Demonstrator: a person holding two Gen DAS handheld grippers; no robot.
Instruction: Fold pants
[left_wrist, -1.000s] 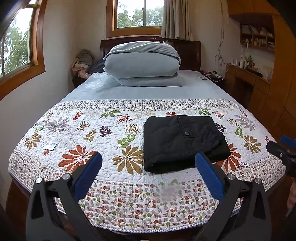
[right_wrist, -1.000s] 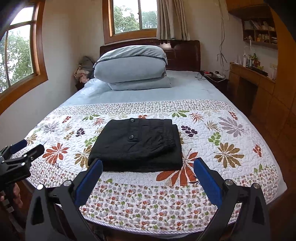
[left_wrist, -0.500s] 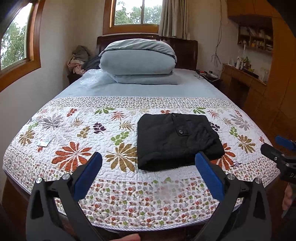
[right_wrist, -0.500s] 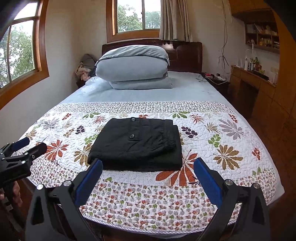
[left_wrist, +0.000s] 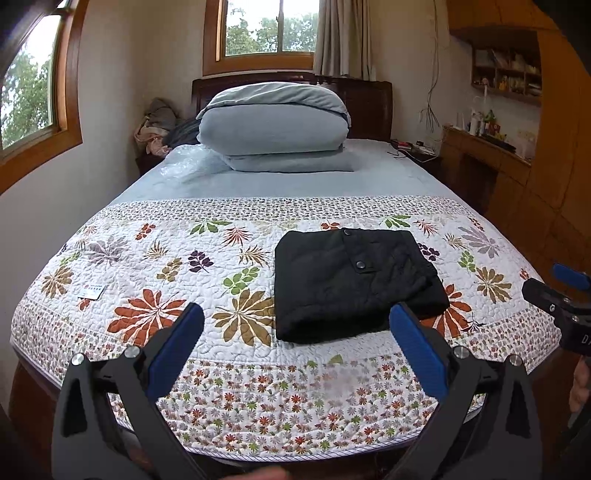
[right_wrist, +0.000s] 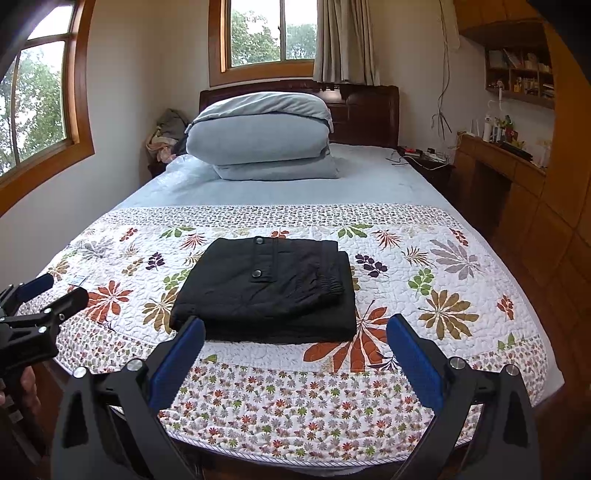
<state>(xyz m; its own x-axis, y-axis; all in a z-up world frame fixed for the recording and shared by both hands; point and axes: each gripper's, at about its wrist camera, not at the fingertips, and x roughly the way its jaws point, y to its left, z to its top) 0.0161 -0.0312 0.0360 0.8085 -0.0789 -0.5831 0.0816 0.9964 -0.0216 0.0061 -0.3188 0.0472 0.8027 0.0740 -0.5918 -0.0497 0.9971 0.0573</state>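
— Two claws, both held off the foot of the bed: what are they gripping?
— Nothing. The left claw and right claw each gape wide, pads apart.
— And the pants?
— Folded into a black rectangle on the floral quilt, just beyond the fingertips, untouched.
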